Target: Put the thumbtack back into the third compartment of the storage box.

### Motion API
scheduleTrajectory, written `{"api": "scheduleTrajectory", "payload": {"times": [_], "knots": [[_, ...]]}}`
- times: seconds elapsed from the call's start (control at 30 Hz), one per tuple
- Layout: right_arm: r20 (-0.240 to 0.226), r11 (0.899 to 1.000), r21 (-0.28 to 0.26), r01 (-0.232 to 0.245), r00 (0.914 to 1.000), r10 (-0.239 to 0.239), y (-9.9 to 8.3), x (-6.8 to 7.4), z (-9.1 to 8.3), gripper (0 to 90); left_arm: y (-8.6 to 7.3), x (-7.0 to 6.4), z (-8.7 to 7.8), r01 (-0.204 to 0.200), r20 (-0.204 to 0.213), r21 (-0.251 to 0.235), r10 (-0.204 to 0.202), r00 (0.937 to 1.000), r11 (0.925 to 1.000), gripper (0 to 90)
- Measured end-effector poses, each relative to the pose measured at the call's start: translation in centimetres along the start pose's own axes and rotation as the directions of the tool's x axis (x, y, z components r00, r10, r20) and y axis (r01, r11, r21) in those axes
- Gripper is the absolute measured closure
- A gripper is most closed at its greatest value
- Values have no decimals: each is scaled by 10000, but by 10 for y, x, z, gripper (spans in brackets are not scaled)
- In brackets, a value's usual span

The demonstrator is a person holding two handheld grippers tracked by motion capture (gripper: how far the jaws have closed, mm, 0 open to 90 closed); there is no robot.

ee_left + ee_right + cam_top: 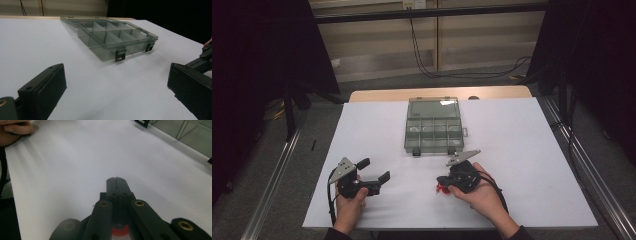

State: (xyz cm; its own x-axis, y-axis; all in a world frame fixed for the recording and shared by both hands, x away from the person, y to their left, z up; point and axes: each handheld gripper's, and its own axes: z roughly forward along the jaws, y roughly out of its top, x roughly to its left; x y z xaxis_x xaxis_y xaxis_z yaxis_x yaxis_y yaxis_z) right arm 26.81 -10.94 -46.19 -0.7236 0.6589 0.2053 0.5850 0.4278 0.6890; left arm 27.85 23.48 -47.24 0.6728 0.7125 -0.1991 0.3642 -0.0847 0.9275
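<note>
The high view looks forward and down over the whole white table (522, 150). Both gripper views sit low, skimming it — the left one faces the organiser box (117, 37), shared with the high view.

Count: 1 clear compartment box (433, 127), lid open; 2 black latches (120, 54) on its front; 2 grippers; 1 bench (522, 150).

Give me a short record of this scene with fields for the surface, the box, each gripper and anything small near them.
surface: white table top
box: clear compartment box, lid open, compartments look empty
left gripper: jaws wide apart, nothing between them
right gripper: jaws pressed together; whether they hold anything cannot be told
small item: red object at the right gripper's tip, too small to identify
</note>
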Motion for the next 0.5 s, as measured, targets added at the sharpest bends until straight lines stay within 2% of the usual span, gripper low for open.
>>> {"api": "scheduleTrajectory", "payload": {"times": [0.17, 0.23, 0.43, 0.5], "knots": [[-15, 10000, -57, 46, 10000, -46, -1, -1, 3, 900, 0, 1, 0, -11, 14, 28, 11, 10000, 10000, 20], [-60, 9997, -19, -260, 9996, 260, -1, -1, 4, 882, 0, 1, 0, -1, 11, 28, 1, 10000, 10000, 21], [193, 9993, 194, -312, 9993, 309, 0, 1, 5, 832, 0, 0, 0, -22, -7, -4, 22, 10000, 10000, 21], [124, 9991, 202, -367, 9993, 364, 0, 1, 6, 799, 0, 0, 0, 10, -25, -20, -10, 10000, 10000, 21]]}}
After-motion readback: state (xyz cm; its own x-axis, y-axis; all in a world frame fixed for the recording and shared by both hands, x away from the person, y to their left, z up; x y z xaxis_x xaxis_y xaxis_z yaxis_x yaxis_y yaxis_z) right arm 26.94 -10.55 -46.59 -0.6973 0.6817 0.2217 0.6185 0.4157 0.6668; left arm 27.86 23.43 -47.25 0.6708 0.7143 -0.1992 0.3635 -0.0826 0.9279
